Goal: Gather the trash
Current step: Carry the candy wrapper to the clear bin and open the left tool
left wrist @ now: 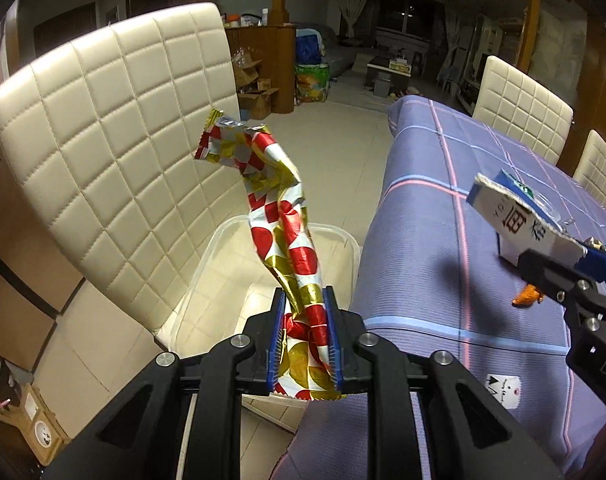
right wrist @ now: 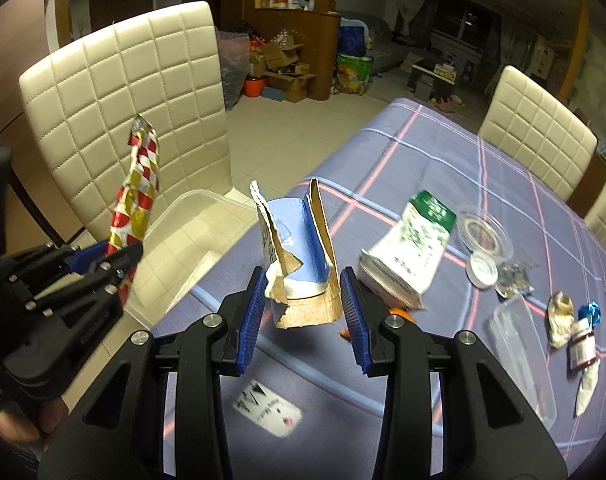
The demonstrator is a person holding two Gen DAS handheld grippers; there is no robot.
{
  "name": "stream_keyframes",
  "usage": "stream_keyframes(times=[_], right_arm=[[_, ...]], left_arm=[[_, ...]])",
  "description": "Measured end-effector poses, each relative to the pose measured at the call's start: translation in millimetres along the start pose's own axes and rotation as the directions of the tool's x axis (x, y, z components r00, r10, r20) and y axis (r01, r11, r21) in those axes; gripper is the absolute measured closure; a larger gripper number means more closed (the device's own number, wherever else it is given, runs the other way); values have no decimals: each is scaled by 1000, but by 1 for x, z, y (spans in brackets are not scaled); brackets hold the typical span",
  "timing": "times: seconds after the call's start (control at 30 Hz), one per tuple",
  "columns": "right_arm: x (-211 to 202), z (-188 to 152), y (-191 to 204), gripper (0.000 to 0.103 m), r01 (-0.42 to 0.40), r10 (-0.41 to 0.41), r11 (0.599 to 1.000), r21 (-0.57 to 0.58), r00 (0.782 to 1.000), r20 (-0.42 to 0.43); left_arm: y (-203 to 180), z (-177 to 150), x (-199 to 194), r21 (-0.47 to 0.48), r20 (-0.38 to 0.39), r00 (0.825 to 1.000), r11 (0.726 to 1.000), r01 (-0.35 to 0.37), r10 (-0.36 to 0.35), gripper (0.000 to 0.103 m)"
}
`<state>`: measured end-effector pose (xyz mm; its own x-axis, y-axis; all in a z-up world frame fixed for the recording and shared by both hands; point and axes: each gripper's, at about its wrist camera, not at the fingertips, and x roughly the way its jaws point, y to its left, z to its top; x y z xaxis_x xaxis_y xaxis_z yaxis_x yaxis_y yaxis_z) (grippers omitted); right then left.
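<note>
While its blue pads (left wrist: pixel 330 334) pinched the crumpled lower end of a red, gold and white foil wrapper (left wrist: pixel 287 216), the left gripper (left wrist: pixel 303 336) held that wrapper upright over the near end of a clear plastic bin (left wrist: pixel 343 240). The wrapper's loose top curled up and to the left, in front of the quilted back of a cream chair (left wrist: pixel 103 120). The bin sat on that chair's seat, just left of the table's edge, and from these views it looked empty, though its floor was partly hidden.

The right gripper (right wrist: pixel 303 312) had its fingers closed on a torn blue and brown cardboard box (right wrist: pixel 299 256), the pads pressing its two sides, so the jaws stood partly apart around it. It hovered over the near left part of the table, covered by a purple checked cloth (right wrist: pixel 443 152), with the bin further left beyond the edge.

Judging by this, the step in hand was carrying two pieces of trash to the bin at once. The wrapper was already above the bin, so the left fingers would only need to part; being light and crinkled, it might cling to a pad or drift. The box would need to travel left past the table edge first, then be let go.

More trash lay on the cloth to the right: a white and green packet (right wrist: pixel 407 256), a clear lid (right wrist: pixel 483 236), small wrappers (right wrist: pixel 563 316) and a flat clear tray (right wrist: pixel 519 356).
</note>
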<state>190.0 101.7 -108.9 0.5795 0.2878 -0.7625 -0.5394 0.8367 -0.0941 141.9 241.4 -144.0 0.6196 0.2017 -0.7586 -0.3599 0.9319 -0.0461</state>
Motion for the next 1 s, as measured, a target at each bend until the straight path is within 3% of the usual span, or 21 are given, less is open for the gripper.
stream_keyframes(times=[0.07, 0.1, 0.13, 0.2, 0.43, 0.5, 0.77, 1.0], right_arm=[[3, 3, 2, 62, 7, -7, 1000, -6, 1000, 3], [5, 4, 3, 62, 12, -12, 1000, -8, 1000, 4], [7, 5, 3, 62, 16, -16, 1000, -9, 1000, 1], [11, 5, 2, 62, 14, -14, 1000, -6, 1000, -11], [26, 9, 9, 64, 3, -4, 1000, -11, 999, -44], [28, 10, 16, 74, -13, 12, 1000, -28, 999, -41], [38, 17, 35, 96, -50, 48, 997, -65, 998, -33], [39, 22, 43, 101, -89, 88, 994, -66, 996, -22]], left_arm=[[3, 1, 6, -5, -12, 1000, 1000, 20, -20, 82], [4, 2, 9, -8, -16, 1000, 1000, 18, -19, 71], [7, 2, 11, -14, -15, 1000, 1000, 9, -10, 50], [13, 3, 12, -47, -3, 1000, 999, -5, 5, 24], [30, -1, 14, -93, -14, 1000, 996, -4, 3, 23], [34, -4, 15, -96, -17, 1000, 995, -22, 21, 23], [59, -17, 15, -137, -26, 998, 989, -56, 53, 23], [70, -18, 16, -162, -19, 998, 985, -62, 60, 23]])
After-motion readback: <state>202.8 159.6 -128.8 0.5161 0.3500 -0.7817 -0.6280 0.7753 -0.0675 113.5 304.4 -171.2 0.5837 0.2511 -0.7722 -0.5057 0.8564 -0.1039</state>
